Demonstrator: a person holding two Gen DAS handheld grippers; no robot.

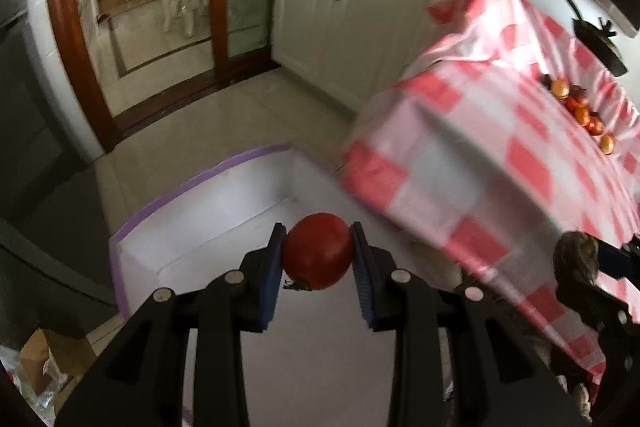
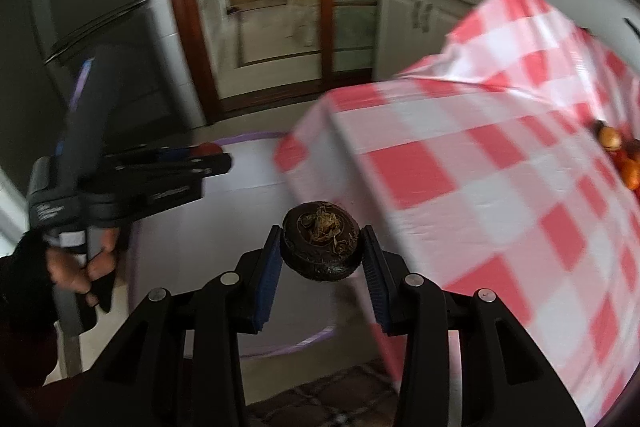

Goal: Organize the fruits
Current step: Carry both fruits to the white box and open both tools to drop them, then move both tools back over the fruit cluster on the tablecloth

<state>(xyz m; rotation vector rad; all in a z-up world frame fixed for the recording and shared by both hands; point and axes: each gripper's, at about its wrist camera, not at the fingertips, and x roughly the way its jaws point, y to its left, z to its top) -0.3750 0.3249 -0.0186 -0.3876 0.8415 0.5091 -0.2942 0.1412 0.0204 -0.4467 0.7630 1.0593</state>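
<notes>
The left hand-held gripper (image 1: 318, 253) pinches a red tomato (image 1: 318, 251) between its two blue pads (image 1: 273, 267), and the fruit sits near the tips, with its stalk end turned toward the camera. The right hand-held gripper (image 2: 322, 247) pinches a dark, round fruit (image 2: 320, 241) with a dry brownish calyx, also close to the tips of the pads. Both fruits hang in the air above a white bin with a purple rim (image 1: 200, 179), which stands on the floor at the left of the desk (image 1: 500, 155). The desk is covered with a red and white checked cloth, and far on its right side a small heap of orange and red fruits (image 1: 580, 111) lies. I think the main risk is a slip: the tomato skin is smooth and the hold is only at the tips, so a quick swing can let it roll out and fall beside the bin. A stronger squeeze can bruise or split the tomato. The two tools are also near each other, so they can knock together over the bin. Both views are blurred, so it is hard to judge the exact position over the bin.
</notes>
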